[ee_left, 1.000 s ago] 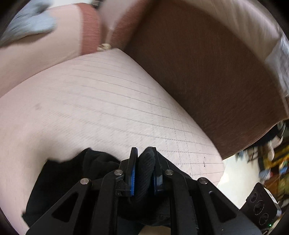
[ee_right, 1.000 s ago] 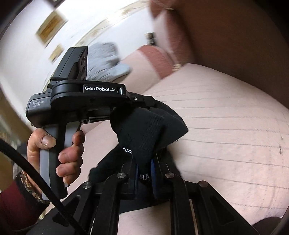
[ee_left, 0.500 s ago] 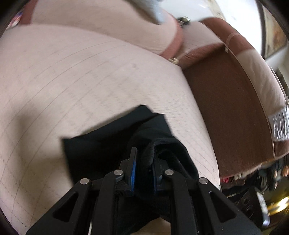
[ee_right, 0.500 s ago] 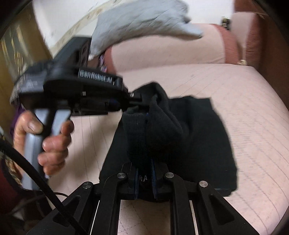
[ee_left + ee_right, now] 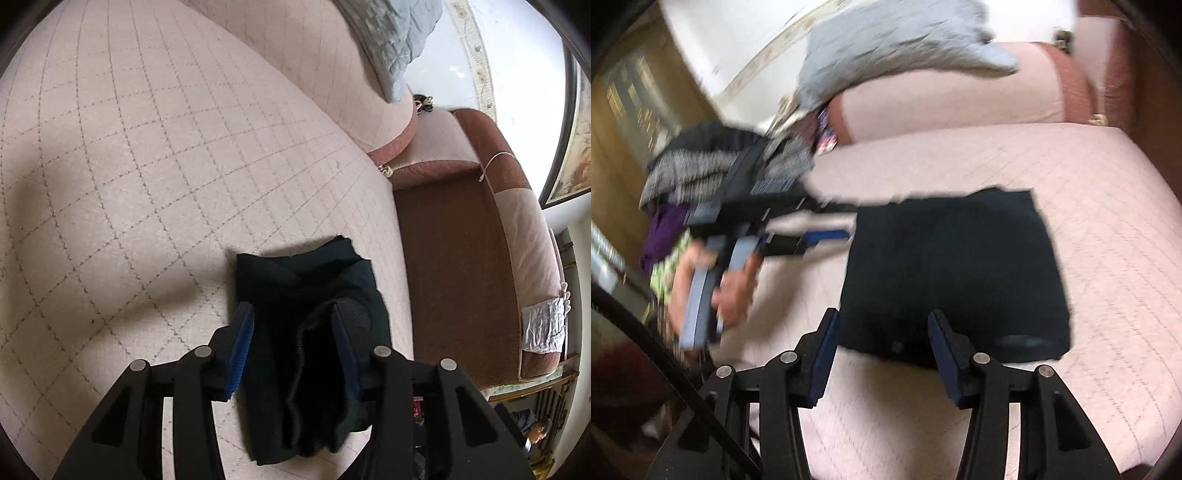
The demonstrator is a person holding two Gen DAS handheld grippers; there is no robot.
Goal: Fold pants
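The black pants (image 5: 953, 273) lie folded into a compact rectangle on the pink quilted seat cushion (image 5: 1089, 229). In the left wrist view the pants (image 5: 306, 332) show as a folded bundle between the fingers. My left gripper (image 5: 291, 343) is open, its blue pads on either side of the near end of the bundle. My right gripper (image 5: 882, 343) is open and empty, just above the near edge of the pants. The left gripper also shows in the right wrist view (image 5: 827, 221), held by a hand at the left edge of the pants.
A grey pillow (image 5: 894, 48) lies on the pink sofa armrest (image 5: 960, 99) at the back. A brown sofa seat (image 5: 454, 266) adjoins on the right. A pile of clothes (image 5: 713, 166) sits at the left, beyond the cushion edge.
Both grippers were shut on the pants and have opened. The pants went from held up to lying folded flat on the cushion. The left gripper has drawn back to the left.
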